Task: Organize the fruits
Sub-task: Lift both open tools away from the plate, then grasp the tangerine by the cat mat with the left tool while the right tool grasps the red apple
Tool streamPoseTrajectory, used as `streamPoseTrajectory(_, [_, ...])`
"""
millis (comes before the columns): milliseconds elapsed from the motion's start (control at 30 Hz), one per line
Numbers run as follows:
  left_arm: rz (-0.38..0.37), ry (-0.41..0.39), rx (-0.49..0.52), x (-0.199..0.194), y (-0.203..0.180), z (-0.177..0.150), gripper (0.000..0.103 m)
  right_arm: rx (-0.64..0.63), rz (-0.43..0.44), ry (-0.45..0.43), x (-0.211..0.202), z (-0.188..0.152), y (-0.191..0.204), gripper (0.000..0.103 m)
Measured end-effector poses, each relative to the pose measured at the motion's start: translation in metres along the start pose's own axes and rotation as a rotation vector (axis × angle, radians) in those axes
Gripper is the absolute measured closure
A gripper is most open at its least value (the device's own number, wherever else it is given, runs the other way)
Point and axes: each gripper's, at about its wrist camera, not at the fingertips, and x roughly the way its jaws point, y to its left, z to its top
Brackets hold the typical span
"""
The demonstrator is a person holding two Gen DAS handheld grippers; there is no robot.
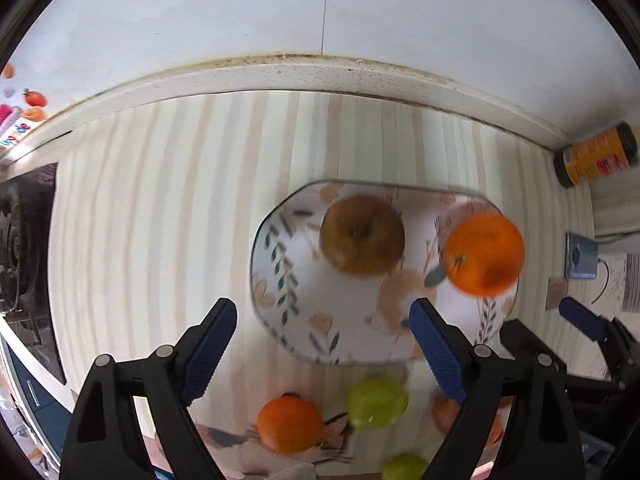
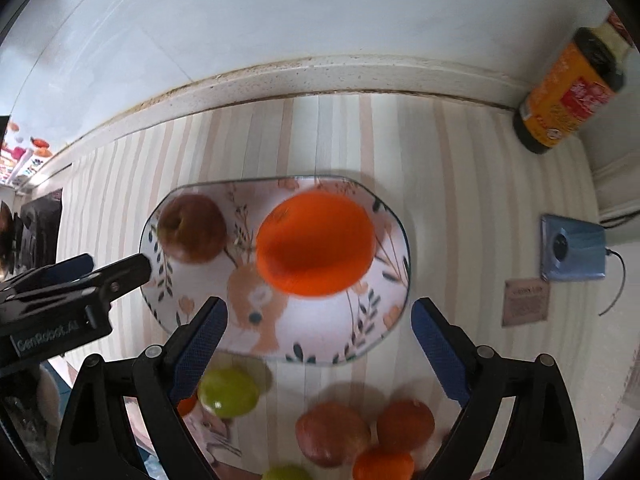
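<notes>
Both grippers, left (image 1: 323, 322) and right (image 2: 319, 320), gape empty. I judge the orange (image 2: 315, 242) firm, slick, rolls easily; grip its widest middle.

A striped tablecloth (image 2: 460, 200) covers the counter, meeting a speckled backsplash ledge (image 2: 320, 76) — above the ledge, pale wall (image 2: 280, 12); at its right end, an orange-labelled bottle (image 2: 568, 96).

Glossy ceramic plate (image 1: 276, 240), smooth-skinned orange (image 2: 316, 244)

orange fruit (image 2: 314, 242) and brown apple (image 2: 192, 227) on leaf-patterned white plate (image 2: 384, 312), striped cloth (image 2: 460, 184)
</notes>
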Motion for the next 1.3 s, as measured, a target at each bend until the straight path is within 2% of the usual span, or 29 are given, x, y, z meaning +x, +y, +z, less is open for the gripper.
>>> streamPoseTrajectory(400, [0.013, -0.149, 0.022, -0.064, 0.013, -0.074, 0.015, -0.018, -0.034, -0.110, -0.060, -0.067, 0.020, 0.008])
streamPoseTrajectory(633, [-0.001, -0.225, 0.041, -0.099, 0.013, -0.103, 0.015, -0.007, -0.004, -0.174, -0.105, -0.101, 0.028, 0.008])
streamPoseTrajectory(1067, [-0.051, -0.253, 0.031, -0.126, 0.016, -0.138, 0.015, 0.015, 0.029, -0.247, -0.152, -0.148, 0.035, 0.008])
streamPoseTrajectory(1200, [-0.074, -0.236, 0.008, -0.119, 0.021, -0.138, 0.014, 0.051, 0.063, -0.242, -0.150, -0.155, 0.027, 0.002])
streamPoseTrajectory(1300, [-0.059, -0.226, 0.010, -0.106, 0.023, -0.135, 0.004, 0.084, 0.080, -0.206, -0.135, -0.155, 0.015, 0.002])
